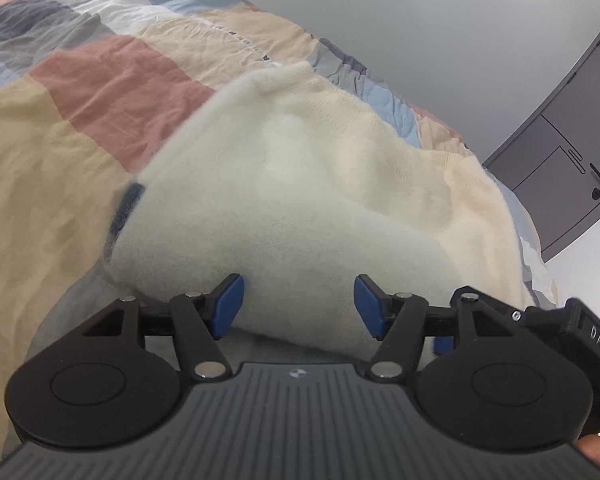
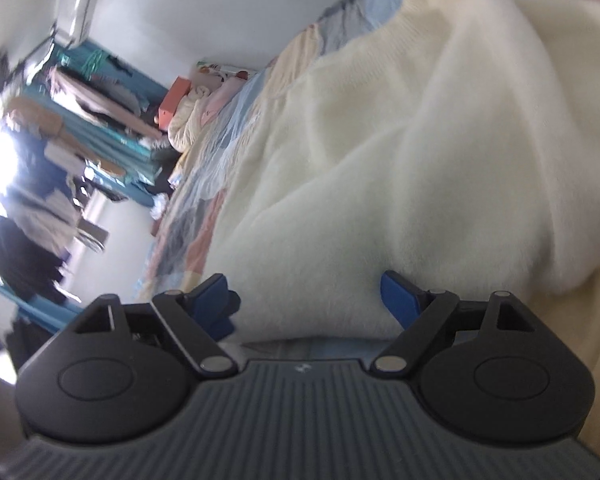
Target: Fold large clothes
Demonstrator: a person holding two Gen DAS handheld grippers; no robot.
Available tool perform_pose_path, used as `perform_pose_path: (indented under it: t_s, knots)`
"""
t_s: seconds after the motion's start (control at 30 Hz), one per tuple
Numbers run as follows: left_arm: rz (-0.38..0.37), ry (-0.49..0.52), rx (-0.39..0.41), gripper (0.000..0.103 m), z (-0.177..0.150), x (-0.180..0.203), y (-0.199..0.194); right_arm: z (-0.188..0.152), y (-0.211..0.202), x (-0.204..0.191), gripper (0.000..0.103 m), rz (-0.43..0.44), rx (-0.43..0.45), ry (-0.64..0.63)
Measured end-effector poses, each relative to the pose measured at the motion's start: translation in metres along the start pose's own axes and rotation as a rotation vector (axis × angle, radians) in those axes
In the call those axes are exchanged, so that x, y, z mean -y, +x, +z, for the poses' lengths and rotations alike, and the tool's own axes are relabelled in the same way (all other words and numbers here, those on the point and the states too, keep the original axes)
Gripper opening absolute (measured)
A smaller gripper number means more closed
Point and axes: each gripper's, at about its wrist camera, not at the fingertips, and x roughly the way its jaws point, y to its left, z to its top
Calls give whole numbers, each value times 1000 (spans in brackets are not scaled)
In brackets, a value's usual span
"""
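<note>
Progress looks partial: the cream sweater lies on the patchwork quilt, doubled over itself, with a fluffy upper layer resting on a finer-knit layer that shows along its far and right-hand edge. A dark blue patch peeks out at the near left edge of the top layer. In the right wrist view the sweater is bunched in soft ridges rather than lying flat.

The left gripper has its blue pads apart, with the near hem of the sweater between them but not pinched. The right gripper stands wider still, fabric in its gap and nothing clamped.

At least one fold seems laid and let go. Smoothing the bunches and further folds into a compact stack probably remain, though the sweater's full outline is out of view.
</note>
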Motion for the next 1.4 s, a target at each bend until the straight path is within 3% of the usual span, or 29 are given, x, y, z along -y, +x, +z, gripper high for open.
perform_pose_path:
  t_s: [0.07,0.17,0.3,0.47,0.57,0.87,1.07,1.17,1.23,1.3,1.4]
  knots:
    - [3,8,2,70,-1,1,2,-1,0,2,87,11,-1,21]
    - [4,28,6,74,-1,4,5,-9,0,-4,103,42,-11,18]
    - [7,27,5,75,-1,4,9,-13,0,-3,103,46,5,48]
    - [2,25,-4,79,-1,4,12,-16,10,36,103,89,-43,309]
    - [14,43,-2,80,-1,7,15,-24,18,49,103,78,-77,400]
    - [36,100,0,85,-5,17,19,-19,4,63,103,75,74,485]
    - [25,96,0,86,-7,20,13,-12,-7,47,103,96,143,369]
    - [-20,43,-23,87,-8,17,9,-12,-13,46,103,152,175,357]
    - [-89,-29,-74,87,-7,10,12,-10,-15,47,103,190,195,368]
    - [-184,-158,-129,88,-4,-6,18,-9,-18,47,103,212,210,368]
    - [-262,-366,-214,90,-7,-35,36,-9,-19,48,103,216,219,366]
